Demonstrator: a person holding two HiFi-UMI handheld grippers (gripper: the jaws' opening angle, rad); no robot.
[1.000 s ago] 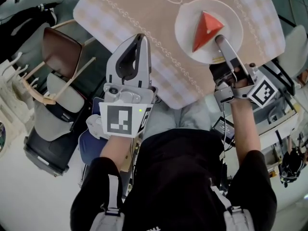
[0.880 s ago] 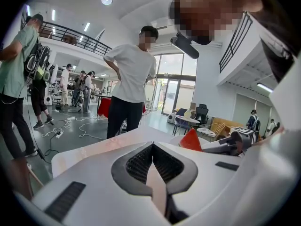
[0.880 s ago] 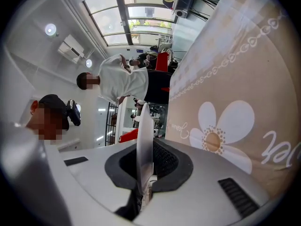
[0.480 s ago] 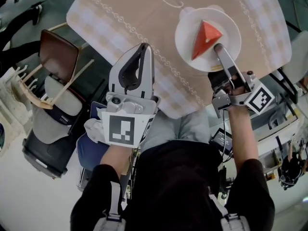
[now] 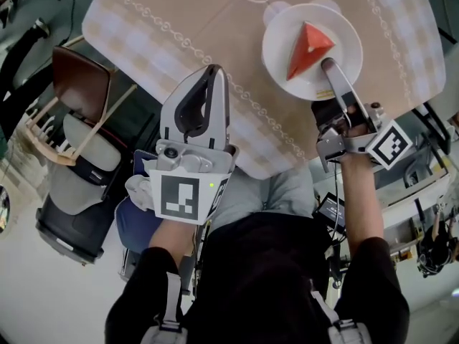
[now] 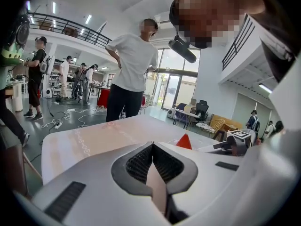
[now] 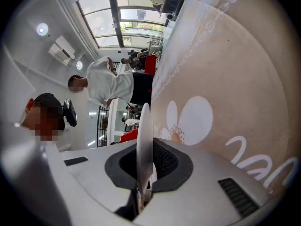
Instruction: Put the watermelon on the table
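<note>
A red watermelon wedge [image 5: 307, 47] lies on a white plate [image 5: 287, 27] over the table with the beige cloth [image 5: 215, 20]. My right gripper [image 5: 328, 65] is shut on the plate's near rim. In the right gripper view the plate [image 7: 143, 126] runs edge-on between the jaws of that gripper [image 7: 146, 144], with the wedge [image 7: 129, 136] red behind it. My left gripper [image 5: 212, 72] is shut and holds nothing, above the table's near edge. From the left gripper view its shut tips [image 6: 151, 146] point toward the wedge [image 6: 184, 141].
A wooden chair [image 5: 80, 86] with a brown seat stands left of the table. A person in a white shirt [image 6: 133, 67] stands beyond the table's far side. A flower print [image 7: 193, 119] marks the cloth under the plate. Cluttered gear sits at the right [image 5: 430, 242].
Both grippers have sunk toward the table. The right one still grips the plate, which now sits lower over the cloth's flower print.
</note>
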